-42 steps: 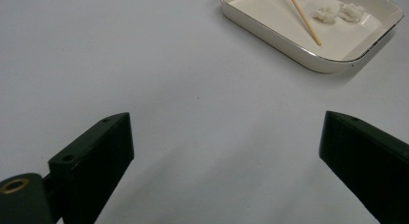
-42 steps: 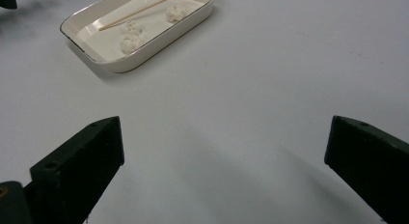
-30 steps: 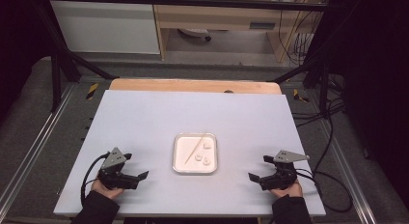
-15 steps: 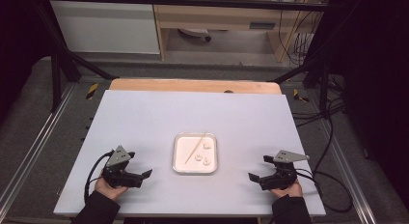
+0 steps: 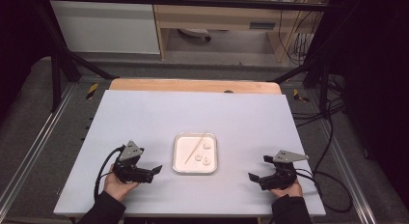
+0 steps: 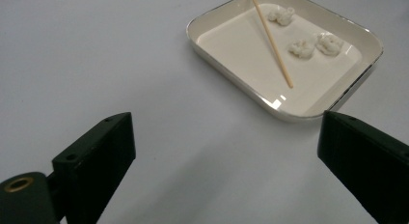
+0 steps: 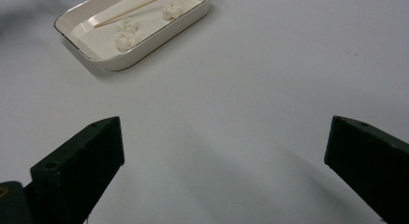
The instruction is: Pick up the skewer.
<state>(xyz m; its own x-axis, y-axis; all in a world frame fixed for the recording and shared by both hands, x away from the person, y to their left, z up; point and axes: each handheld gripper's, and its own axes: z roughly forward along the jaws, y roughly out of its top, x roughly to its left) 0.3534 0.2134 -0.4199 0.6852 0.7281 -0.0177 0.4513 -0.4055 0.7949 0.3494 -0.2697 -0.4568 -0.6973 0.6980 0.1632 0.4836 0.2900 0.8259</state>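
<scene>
**Claws flanking the tray**

High view: resting on the table [image 5: 193, 113], left claw [image 5: 155, 171] just beside the white tray [image 5: 182, 165], right claw [image 5: 254, 178] farther off.

Left gripper view: gaping wide, gripping nothing, facing the tray holding a wooden stick [image 6: 271, 38] and three white lumps [image 6: 301, 48].

Right gripper view: likewise spreading wide, holding nothing, tray well ahead.

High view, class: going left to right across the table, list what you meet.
left gripper → tray → wooden stick → white lumps → right gripper
</scene>
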